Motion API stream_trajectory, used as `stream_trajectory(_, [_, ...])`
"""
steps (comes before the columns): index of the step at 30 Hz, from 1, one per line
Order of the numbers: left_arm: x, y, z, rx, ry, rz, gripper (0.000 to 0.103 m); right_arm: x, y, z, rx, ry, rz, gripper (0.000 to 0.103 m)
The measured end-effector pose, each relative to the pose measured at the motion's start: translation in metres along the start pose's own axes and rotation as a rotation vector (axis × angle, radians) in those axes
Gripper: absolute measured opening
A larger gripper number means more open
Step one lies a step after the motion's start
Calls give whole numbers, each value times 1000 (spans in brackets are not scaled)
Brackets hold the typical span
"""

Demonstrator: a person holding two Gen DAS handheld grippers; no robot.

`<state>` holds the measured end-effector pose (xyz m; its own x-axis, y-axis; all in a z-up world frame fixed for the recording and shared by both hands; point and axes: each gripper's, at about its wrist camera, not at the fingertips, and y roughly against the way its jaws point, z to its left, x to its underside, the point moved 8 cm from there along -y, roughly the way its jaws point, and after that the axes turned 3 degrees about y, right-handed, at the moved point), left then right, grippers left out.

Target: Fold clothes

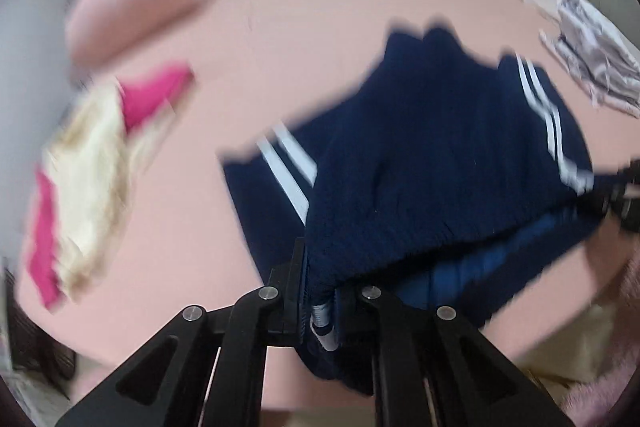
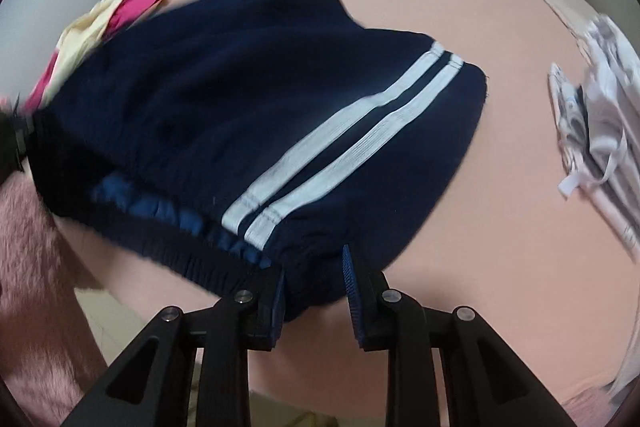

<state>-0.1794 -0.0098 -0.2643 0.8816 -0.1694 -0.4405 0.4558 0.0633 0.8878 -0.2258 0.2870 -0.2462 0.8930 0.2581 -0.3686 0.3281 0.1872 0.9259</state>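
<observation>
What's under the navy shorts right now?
Around the navy shorts only the pink bedsheet shows. Their far left edge overlaps the pink-and-cream garment. The open waistband shows blue lining. Whatever lies directly beneath the fabric is covered.

Even, soft indoor light; heavy motion blur in the left view, fisheye bending and dark vignette at edges.
</observation>
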Motion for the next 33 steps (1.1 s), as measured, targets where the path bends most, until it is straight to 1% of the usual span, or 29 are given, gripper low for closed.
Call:
stream_trajectory(1, [9,-9,-3,28,-6,52,11,-3,5,-2,-8,-16,-24,24])
stream_trajectory(3, [10,-10,-11,26,-36,53,11,-8,14,-6,-9,-36,-60,19])
stream_trajectory(6, [11,-10,-23,25,-79,55,11,-9,24,-15,8,-69,-91,18])
stream_trajectory(7, [12,-9,-26,40,-77,71,15,-9,27,-18,13,-80,-101,18])
stream_trajectory(8, [15,-7,-30,66,-54,83,22,-9,30,-21,18,-91,-111,18])
stream_trajectory(10, [19,-1,-35,127,-20,87,25,-10,37,-27,29,-112,-132,18])
stream_trajectory(11, [22,1,-39,156,-11,89,24,-10,40,-30,34,-123,-142,18])
stream_trajectory(12, [24,0,-41,144,-27,95,23,-8,38,-33,37,-132,-132,18])
stream_trajectory(13, [26,-2,-42,113,-47,97,11,-5,36,-34,30,-145,-126,18])
stream_trajectory(15, [20,3,-39,83,-41,68,9,-7,42,-36,-28,-202,-146,18])
stream_trajectory(16, [11,14,-35,84,-18,34,8,-8,45,-37,-59,-232,-158,18])
stream_trajectory(18, [-9,41,-26,95,30,-46,8,-19,71,-38,-82,-244,-218,18])
stream_trajectory(21, [-53,109,-11,133,99,-217,8,-40,126,-35,-94,-211,-340,18])
stream_trajectory(25, [-107,221,-1,172,99,-471,7,-72,220,-24,-130,-144,-504,18])
stream_trajectory(26, [-118,248,0,168,83,-530,7,-80,246,-21,-147,-128,-547,18])
stream_trajectory(28, [-128,272,9,161,61,-577,7,-92,290,-18,-191,-106,-621,18])
stream_trajectory(29, [-133,284,13,157,50,-598,7,-98,304,-19,-209,-102,-642,18])
stream_trajectory(30, [-139,282,13,155,44,-596,7,-104,317,-20,-226,-99,-661,18])
stream_trajectory(32, [-154,253,12,167,38,-545,7,-118,313,-27,-166,-85,-651,18])
stream_trajectory(33, [-162,238,12,172,35,-521,7,-126,302,-29,-126,-77,-631,18])
